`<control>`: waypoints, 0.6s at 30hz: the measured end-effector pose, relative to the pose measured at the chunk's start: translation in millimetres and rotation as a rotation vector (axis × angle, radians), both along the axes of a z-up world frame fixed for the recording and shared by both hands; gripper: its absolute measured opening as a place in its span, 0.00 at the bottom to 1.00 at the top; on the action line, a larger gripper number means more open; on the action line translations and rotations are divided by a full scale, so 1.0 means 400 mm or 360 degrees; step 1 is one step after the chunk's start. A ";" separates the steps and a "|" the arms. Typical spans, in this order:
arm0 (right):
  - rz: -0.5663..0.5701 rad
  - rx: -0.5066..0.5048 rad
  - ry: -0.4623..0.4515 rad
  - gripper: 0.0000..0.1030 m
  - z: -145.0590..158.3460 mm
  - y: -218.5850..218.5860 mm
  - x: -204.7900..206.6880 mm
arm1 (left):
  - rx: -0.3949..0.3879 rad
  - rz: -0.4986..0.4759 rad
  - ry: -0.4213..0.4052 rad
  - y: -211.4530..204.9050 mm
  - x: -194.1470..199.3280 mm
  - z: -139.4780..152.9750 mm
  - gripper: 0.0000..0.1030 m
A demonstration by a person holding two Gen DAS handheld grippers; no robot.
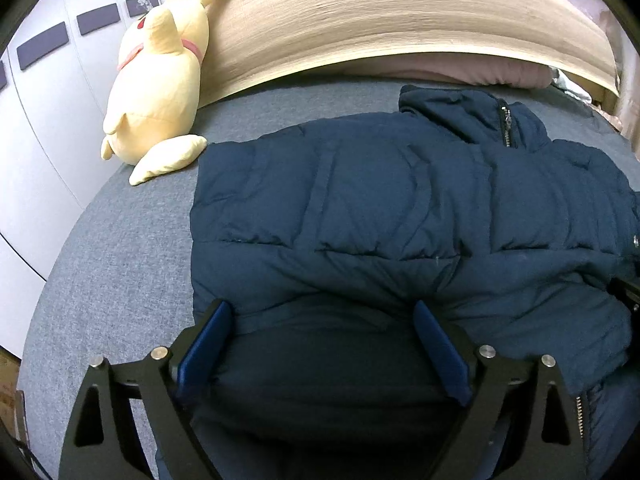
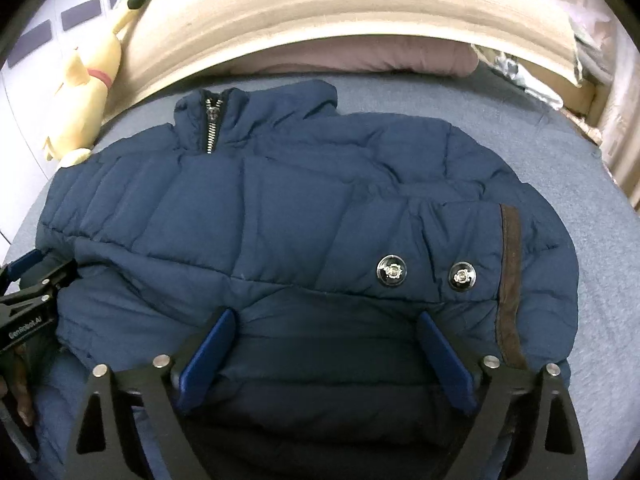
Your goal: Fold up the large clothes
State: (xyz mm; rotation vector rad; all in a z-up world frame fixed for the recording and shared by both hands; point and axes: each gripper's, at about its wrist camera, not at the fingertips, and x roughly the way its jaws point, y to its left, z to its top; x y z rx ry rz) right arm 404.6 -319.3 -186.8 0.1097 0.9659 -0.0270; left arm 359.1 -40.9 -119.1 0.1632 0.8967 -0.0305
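Lying flat on the bed [image 1: 120,248]: 1 navy puffer jacket [image 1: 400,208], front up, collar [image 1: 472,116] toward the headboard [image 1: 360,20], sleeves already crossed over the chest, cuff with 2 snap buttons [image 2: 392,270] showing.

Left hand-held gripper [image 1: 324,312]: jaws spread wide, nothing held, poised over the near hem. Right hand-held gripper [image 2: 326,320]: likewise wide apart and empty, over the hem on its side.

Risks, as judged: thick padding may slip from a shallow pinch; a grip on the top layer alone would drag the folded sleeves loose; trapped air may spring the fold back open.

Edges and room: plush toy [image 1: 156,80] sits just beside the jacket's left shoulder; pink pillow [image 2: 360,60] lies near the collar; bare bed remains on both outer sides.
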 end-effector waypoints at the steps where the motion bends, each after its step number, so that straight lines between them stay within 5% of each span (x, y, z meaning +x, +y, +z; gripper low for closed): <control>1: -0.0001 0.0019 0.0042 0.92 0.012 -0.006 0.002 | -0.0002 -0.0015 0.0029 0.006 0.002 0.009 0.90; 10: -0.0069 0.0374 -0.0164 0.98 0.227 -0.153 -0.299 | -0.0289 -0.0099 -0.0060 0.204 -0.247 0.194 0.90; 18: -0.0127 0.0812 0.0027 0.99 0.071 -0.292 -0.652 | -0.0583 -0.0010 0.0118 0.450 -0.558 0.101 0.90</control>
